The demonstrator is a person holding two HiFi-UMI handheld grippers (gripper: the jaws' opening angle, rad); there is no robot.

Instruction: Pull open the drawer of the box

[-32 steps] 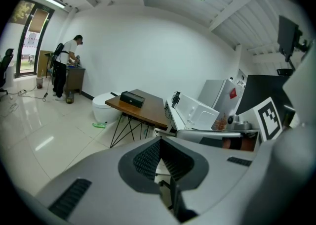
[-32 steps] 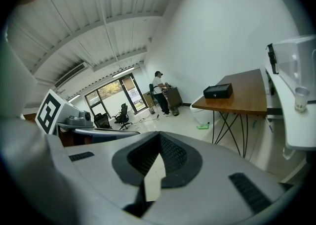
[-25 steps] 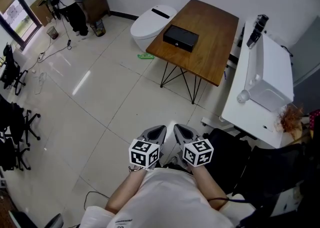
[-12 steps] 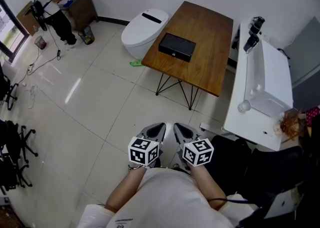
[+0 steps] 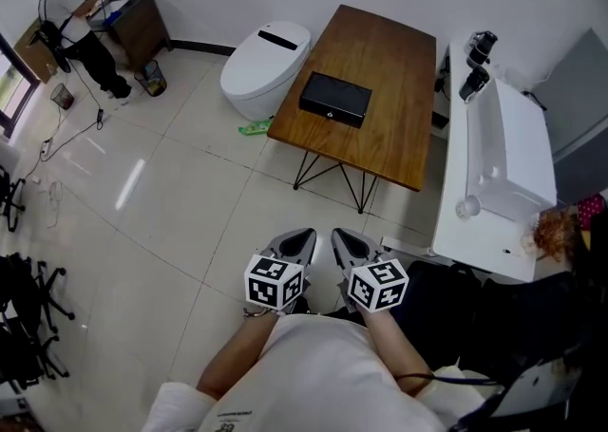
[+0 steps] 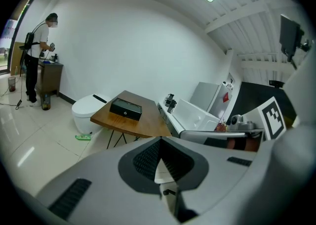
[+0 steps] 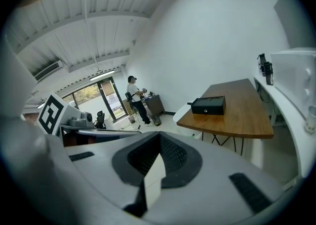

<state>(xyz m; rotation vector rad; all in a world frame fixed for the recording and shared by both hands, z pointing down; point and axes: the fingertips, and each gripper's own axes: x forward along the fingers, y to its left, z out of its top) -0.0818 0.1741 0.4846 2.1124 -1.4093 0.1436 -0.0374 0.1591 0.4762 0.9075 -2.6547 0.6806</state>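
A black box (image 5: 334, 99) with a small front catch lies on the wooden table (image 5: 389, 136) across the room, its drawer closed. The same box (image 6: 125, 109) shows far ahead in the left gripper view, and in the right gripper view the box (image 7: 208, 105) sits near the table's left end. My left gripper (image 5: 300, 243) and right gripper (image 5: 345, 243) are held side by side close to my body, over the floor, well short of the table. Both are shut with nothing between their jaws.
A white toilet (image 5: 263, 57) stands left of the table. A white bench (image 5: 499, 174) with a dark device (image 5: 474, 65) runs along the right wall. A person (image 5: 71, 22) stands at a cabinet in the far left corner. Black chairs (image 5: 24, 326) line the left edge.
The head view has shifted: the table, box and toilet sit slightly lower and further left in the picture. The grippers stay together, shut, in the same place before me.
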